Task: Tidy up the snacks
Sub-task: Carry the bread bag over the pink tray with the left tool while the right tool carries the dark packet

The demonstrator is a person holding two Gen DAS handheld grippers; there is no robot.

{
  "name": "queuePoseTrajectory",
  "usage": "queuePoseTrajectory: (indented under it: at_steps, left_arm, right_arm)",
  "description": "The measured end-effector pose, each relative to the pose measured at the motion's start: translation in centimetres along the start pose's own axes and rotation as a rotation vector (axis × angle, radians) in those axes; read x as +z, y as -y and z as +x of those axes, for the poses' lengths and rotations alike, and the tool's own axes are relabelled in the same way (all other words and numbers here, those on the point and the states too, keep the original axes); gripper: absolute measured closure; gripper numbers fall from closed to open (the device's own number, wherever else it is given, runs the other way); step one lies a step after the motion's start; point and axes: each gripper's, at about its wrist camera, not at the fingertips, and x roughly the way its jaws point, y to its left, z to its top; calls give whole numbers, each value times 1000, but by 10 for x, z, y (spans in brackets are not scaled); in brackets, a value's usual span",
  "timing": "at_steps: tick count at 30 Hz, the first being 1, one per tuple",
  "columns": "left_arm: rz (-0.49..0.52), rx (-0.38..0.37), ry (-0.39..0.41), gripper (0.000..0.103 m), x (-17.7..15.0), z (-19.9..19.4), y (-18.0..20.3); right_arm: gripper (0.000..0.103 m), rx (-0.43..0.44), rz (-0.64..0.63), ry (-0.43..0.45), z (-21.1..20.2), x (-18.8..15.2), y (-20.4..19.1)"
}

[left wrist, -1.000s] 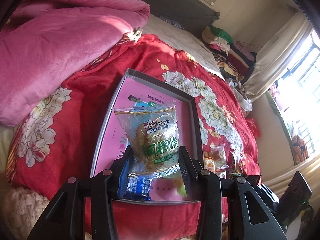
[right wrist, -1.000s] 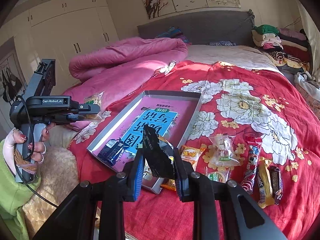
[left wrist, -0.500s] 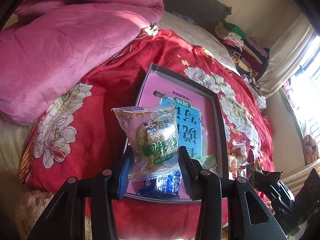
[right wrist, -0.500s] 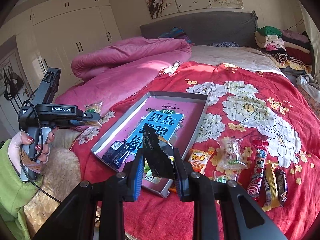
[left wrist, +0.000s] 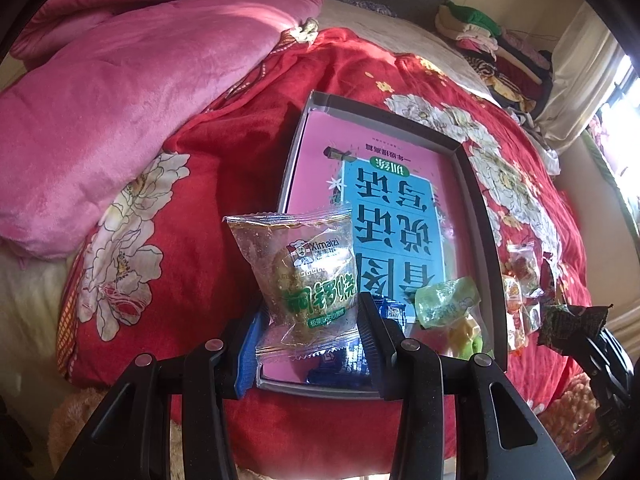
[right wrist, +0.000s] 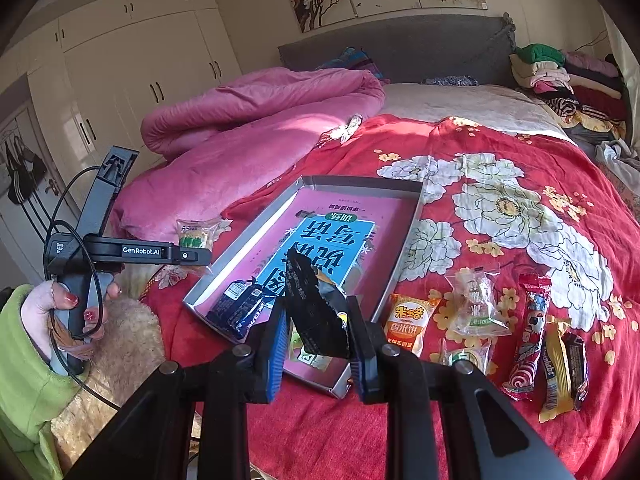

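Left wrist view: the left gripper (left wrist: 308, 312) pinches a clear pastry packet (left wrist: 306, 280) above the tray (left wrist: 476, 208). The right gripper (right wrist: 318, 332) is clamped on a black wrapper (right wrist: 316, 308) over the red bedspread (right wrist: 520, 168).

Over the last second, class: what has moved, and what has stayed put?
The left hand-held gripper carried its clamped pancake packet leftward, off the tray toward its left edge. The right hand-held gripper stayed shut on the dark packet; snacks on the blanket unmoved.
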Motion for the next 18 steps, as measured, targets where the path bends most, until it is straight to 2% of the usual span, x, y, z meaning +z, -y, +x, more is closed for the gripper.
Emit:
queuePoseTrajectory:
  at_steps: [11, 18]
  left_arm:
    - [46, 25, -59, 57, -7, 18, 7]
    - [68, 32, -66, 56, -8, 22, 12]
  right_arm:
    - [75, -2, 46, -30, 14, -2, 6]
    - [75, -7, 64, -46, 24, -2, 7]
